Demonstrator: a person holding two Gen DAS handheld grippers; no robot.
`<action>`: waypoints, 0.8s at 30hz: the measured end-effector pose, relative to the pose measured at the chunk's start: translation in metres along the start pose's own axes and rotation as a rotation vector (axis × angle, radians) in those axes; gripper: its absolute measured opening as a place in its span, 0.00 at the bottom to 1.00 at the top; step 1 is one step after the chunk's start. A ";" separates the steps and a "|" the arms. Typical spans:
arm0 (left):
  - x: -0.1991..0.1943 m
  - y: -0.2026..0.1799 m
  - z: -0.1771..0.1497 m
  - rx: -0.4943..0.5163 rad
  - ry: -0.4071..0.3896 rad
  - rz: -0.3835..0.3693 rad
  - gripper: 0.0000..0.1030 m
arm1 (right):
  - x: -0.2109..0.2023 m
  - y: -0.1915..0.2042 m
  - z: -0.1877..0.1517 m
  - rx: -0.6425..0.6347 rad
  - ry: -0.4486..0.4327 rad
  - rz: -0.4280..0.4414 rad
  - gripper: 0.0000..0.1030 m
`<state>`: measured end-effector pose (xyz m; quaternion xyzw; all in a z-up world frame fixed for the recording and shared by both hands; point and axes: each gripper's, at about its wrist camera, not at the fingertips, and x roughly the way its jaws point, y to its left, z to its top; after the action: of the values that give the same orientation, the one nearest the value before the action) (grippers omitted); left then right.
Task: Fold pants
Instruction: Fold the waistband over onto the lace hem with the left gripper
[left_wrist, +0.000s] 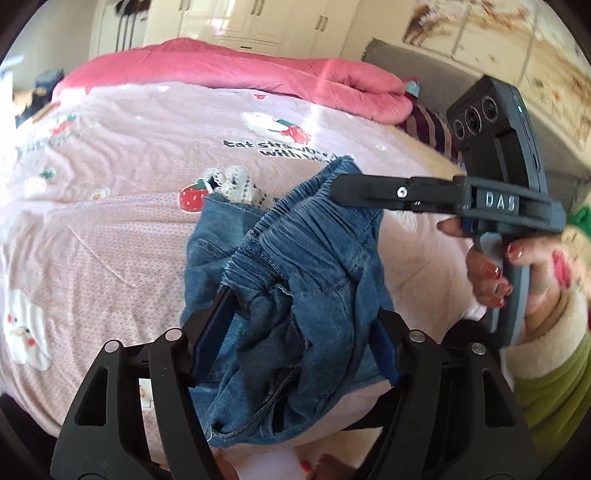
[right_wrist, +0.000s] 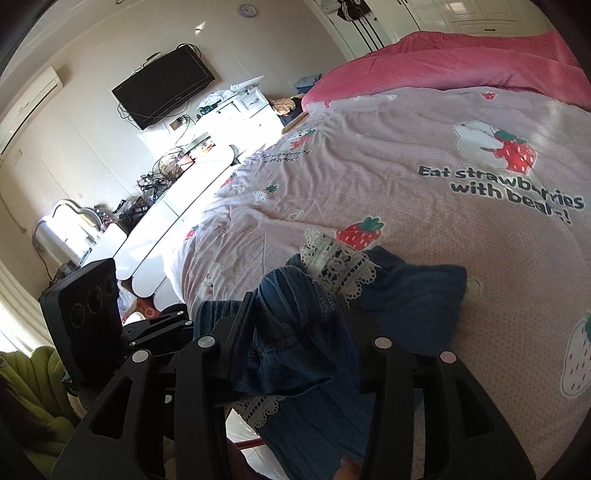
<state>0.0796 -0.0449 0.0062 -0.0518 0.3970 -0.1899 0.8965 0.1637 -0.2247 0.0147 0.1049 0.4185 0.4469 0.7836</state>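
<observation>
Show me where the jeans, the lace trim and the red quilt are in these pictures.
jeans (left_wrist: 317, 258): left wrist view, on the gathered denim below the waistband.
lace trim (right_wrist: 340, 262): right wrist view, on the white lace at the hem.
red quilt (left_wrist: 236, 70): left wrist view, on its folded top.

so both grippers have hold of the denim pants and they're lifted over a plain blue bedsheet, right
Not quite: the bedsheet is pink with strawberry and bear prints, not plain blue, as the right wrist view shows. The left gripper and right gripper do hold the denim pants.
</observation>
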 end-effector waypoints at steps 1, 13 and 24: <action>0.001 -0.005 -0.004 0.010 0.005 0.005 0.60 | -0.004 -0.003 -0.004 0.010 -0.005 -0.004 0.46; 0.003 -0.011 -0.039 0.052 0.070 -0.040 0.66 | -0.039 0.017 -0.036 -0.027 -0.038 -0.106 0.59; -0.020 0.014 -0.040 0.026 0.010 -0.020 0.73 | 0.017 0.003 -0.040 0.022 0.130 -0.189 0.54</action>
<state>0.0421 -0.0220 -0.0101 -0.0432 0.3985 -0.2045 0.8930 0.1363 -0.2182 -0.0179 0.0444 0.4815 0.3722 0.7922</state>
